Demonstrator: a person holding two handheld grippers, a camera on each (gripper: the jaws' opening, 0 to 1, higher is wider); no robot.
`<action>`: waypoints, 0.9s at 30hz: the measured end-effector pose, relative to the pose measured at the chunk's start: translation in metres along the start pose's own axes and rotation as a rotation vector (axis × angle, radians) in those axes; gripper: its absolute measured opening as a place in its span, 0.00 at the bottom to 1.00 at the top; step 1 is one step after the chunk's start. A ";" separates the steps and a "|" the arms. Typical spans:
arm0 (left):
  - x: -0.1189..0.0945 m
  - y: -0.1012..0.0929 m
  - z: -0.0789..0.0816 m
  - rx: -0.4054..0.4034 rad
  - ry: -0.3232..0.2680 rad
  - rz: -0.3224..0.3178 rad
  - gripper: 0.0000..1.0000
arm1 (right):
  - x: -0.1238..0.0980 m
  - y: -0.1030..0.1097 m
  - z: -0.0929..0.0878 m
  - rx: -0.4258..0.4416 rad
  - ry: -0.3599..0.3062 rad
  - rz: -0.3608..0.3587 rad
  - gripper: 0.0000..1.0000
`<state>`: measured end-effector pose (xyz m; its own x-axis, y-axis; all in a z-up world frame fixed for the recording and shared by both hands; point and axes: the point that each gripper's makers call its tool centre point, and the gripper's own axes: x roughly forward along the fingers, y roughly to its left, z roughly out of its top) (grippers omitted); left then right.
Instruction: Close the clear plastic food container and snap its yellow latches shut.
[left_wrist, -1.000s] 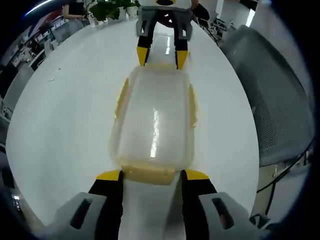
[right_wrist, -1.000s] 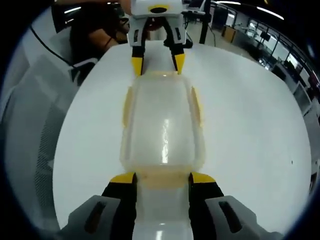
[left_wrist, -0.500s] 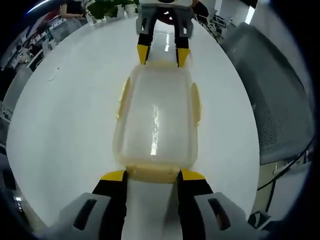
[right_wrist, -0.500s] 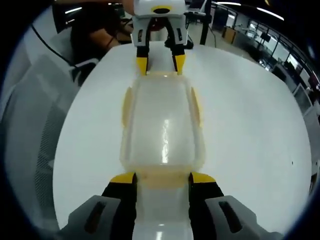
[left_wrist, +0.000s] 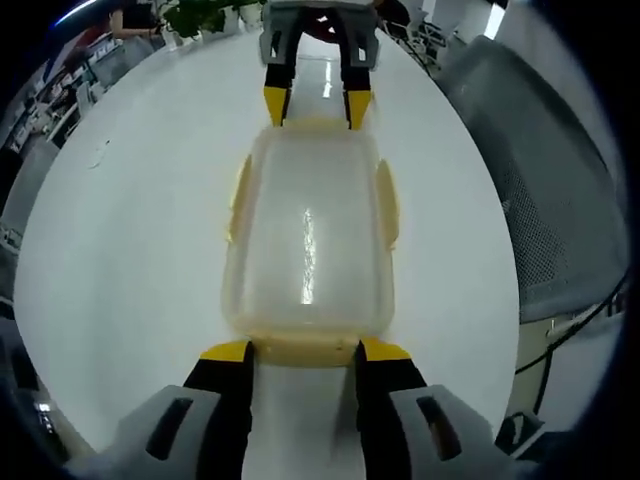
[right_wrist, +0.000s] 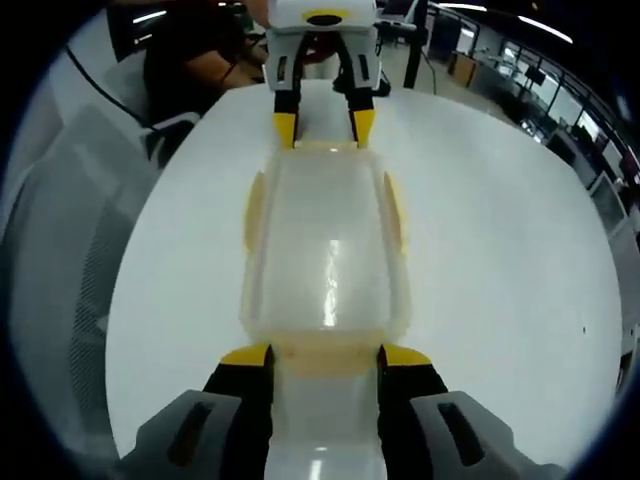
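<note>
Clear, light container (left_wrist: 306, 240) is sitting slippery on the worktop (left_wrist: 130, 240); left tool (left_wrist: 305, 350) and right tool (right_wrist: 325, 355), both spread open, are bracketing its stiff yellow end latches (left_wrist: 305, 349), gripping nothing

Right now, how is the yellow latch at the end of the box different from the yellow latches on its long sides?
The end latch lies across the short end of the box, between the right gripper tips. The side latches run along the long sides, with no gripper near them. The end latch looks wide and flat from this view; the side latches look narrow and curved. They are all pale yellow and sit against the lid's edge.
</note>
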<state>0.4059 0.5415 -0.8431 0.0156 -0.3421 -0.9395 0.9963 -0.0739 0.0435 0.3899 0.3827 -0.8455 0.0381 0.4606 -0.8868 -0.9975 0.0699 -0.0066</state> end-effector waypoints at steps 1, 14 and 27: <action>0.000 -0.001 0.001 0.023 0.001 0.002 0.40 | 0.000 0.000 0.000 0.000 0.001 0.000 0.40; 0.002 0.000 0.001 0.008 0.027 -0.024 0.40 | 0.000 0.000 -0.001 0.004 0.000 0.001 0.40; 0.000 -0.002 0.001 -0.021 0.008 -0.011 0.39 | 0.000 -0.001 0.000 0.009 -0.005 0.005 0.39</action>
<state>0.4040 0.5410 -0.8433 0.0051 -0.3335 -0.9427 0.9980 -0.0584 0.0261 0.3913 0.3821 -0.8454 0.0339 0.4654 -0.8845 -0.9972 0.0753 0.0014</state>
